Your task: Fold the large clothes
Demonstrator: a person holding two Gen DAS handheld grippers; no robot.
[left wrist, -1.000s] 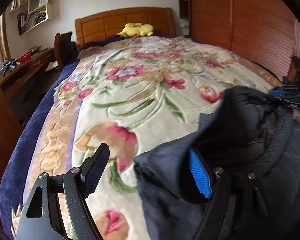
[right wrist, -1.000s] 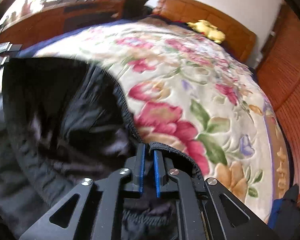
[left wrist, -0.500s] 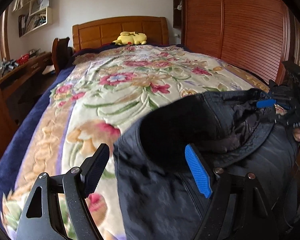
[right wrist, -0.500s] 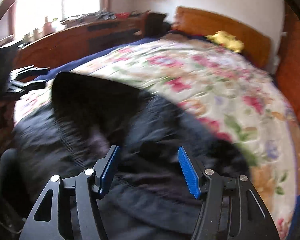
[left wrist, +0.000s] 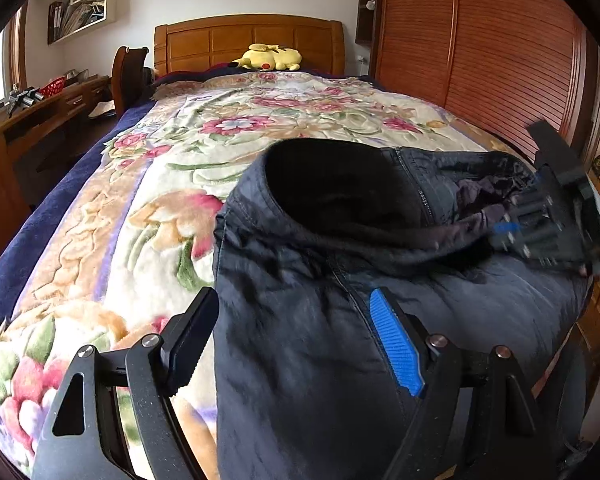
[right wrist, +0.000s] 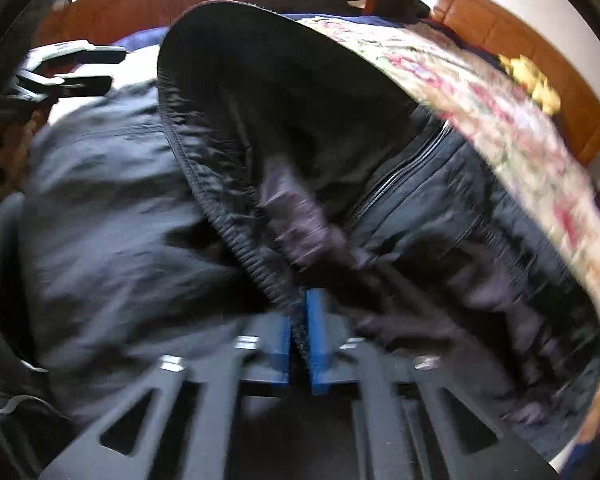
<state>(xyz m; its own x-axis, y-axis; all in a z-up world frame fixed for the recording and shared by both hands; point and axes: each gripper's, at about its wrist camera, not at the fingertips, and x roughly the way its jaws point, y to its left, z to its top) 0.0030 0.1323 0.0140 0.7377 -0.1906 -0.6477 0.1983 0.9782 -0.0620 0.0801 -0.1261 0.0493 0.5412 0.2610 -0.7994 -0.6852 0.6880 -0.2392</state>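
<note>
A dark navy padded jacket lies at the foot of the bed on the floral blanket, its collar and zip turned up. My left gripper is open, its jaws wide apart over the jacket's near left edge. My right gripper is shut on the jacket's elasticated hem; the right wrist view is blurred. The right gripper also shows in the left wrist view at the jacket's right side, and the left gripper in the right wrist view.
A yellow plush toy lies by the wooden headboard. A desk and chair stand along the bed's left. A slatted wooden wardrobe runs along the right.
The right gripper opened half a second ago and has shut again on the jacket's hem. The jacket has dropped flatter onto the bed. The left gripper stays open.
</note>
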